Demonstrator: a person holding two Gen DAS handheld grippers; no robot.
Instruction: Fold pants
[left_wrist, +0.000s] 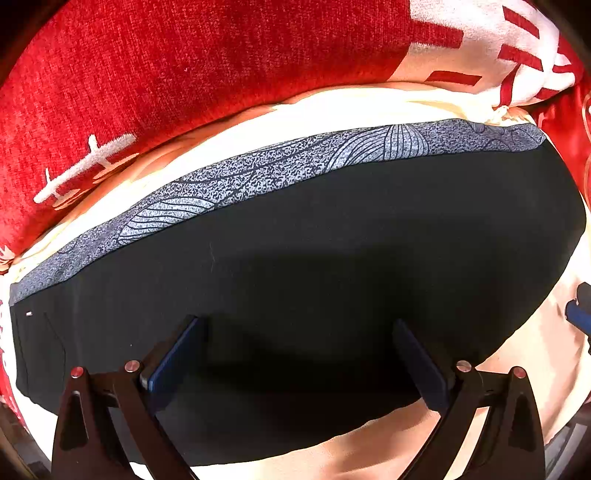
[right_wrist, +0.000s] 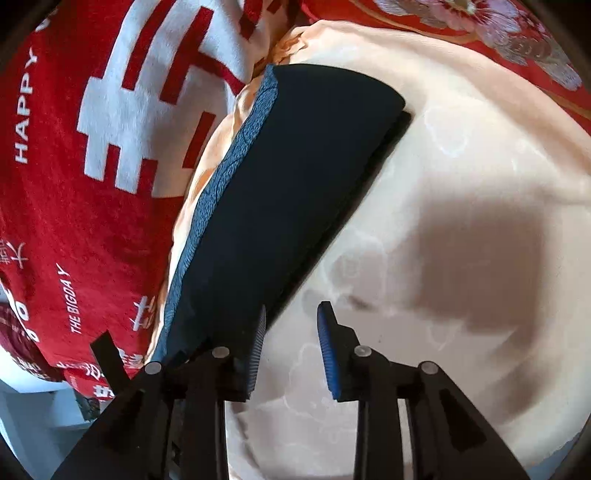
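Note:
The black pants (left_wrist: 332, 240) lie flat in a long folded strip on a cream bed sheet (left_wrist: 369, 107), with a grey leaf-patterned band (left_wrist: 258, 170) along the far edge. My left gripper (left_wrist: 299, 328) is open and empty, held just above the middle of the black cloth. In the right wrist view the same pants (right_wrist: 295, 177) stretch away as a stack of layers. My right gripper (right_wrist: 291, 321) is open and empty over the sheet (right_wrist: 461, 166), right beside the near end of the pants; its left finger overlaps the cloth edge.
A red blanket with white characters (left_wrist: 184, 74) bunches along the far side of the pants, also in the right wrist view (right_wrist: 92, 166). A red floral cover (right_wrist: 498, 33) lies at the far right. The other gripper's blue tip (left_wrist: 580, 310) shows at the right edge.

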